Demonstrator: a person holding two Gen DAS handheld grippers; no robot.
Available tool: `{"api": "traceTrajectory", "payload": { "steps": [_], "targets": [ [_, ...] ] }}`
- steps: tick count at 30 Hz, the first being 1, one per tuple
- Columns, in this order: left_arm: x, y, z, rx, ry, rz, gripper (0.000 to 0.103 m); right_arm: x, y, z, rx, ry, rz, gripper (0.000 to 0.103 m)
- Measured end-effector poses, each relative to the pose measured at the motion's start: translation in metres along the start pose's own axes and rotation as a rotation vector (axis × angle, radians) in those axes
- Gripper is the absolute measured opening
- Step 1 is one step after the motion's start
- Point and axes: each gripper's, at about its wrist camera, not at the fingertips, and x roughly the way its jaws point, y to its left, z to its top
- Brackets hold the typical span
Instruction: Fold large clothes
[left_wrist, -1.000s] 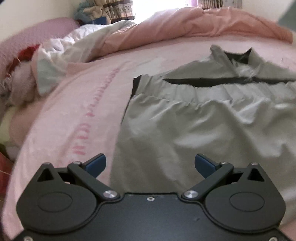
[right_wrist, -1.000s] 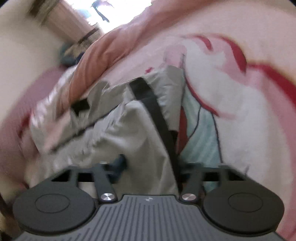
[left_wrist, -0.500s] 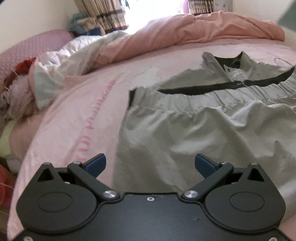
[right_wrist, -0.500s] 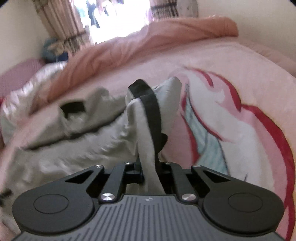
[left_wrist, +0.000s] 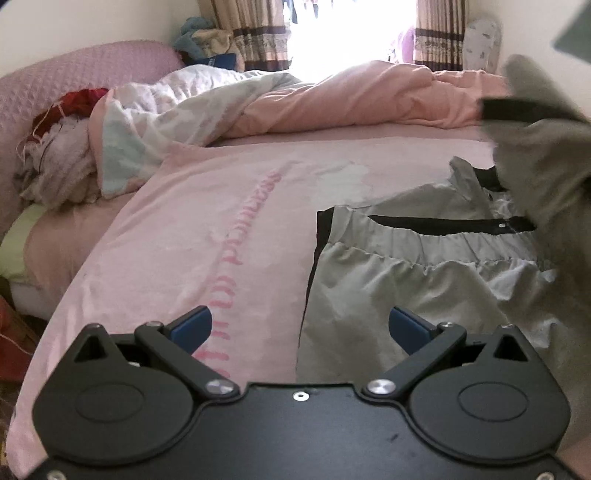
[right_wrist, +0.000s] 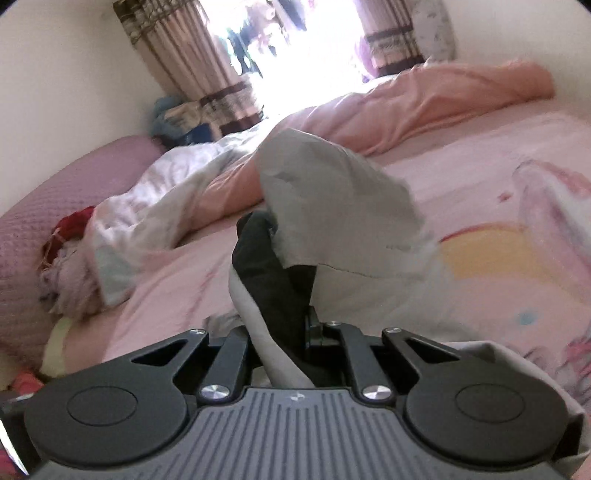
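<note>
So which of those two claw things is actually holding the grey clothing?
The right gripper: its jaws are shut on a lifted bunch of the grey garment. The left gripper hangs above the garment's edge with blue pads wide apart, holding nothing.

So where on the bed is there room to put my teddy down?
The pink sheet lies bare between the grey jacket and the crumpled duvet. The head end is crowded with the duvet and a rag pile; the right gripper holds a lifted sleeve.
</note>
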Motion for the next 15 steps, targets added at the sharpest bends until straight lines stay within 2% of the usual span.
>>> {"api": "traceTrajectory", "payload": {
  "steps": [3,8,15],
  "targets": [
    [0.003,0.012,-0.001,-0.022,0.016,0.021,0.103,0.014,0.025,-0.016,0.022,0.009,0.013,0.01],
    [0.005,0.032,-0.009,-0.055,0.041,0.053,0.103,0.039,0.065,-0.035,0.047,0.018,0.108,0.009],
    [0.012,0.054,-0.025,-0.073,0.109,0.111,0.103,0.092,0.079,-0.09,0.025,0.093,0.005,0.009]
  ]
}}
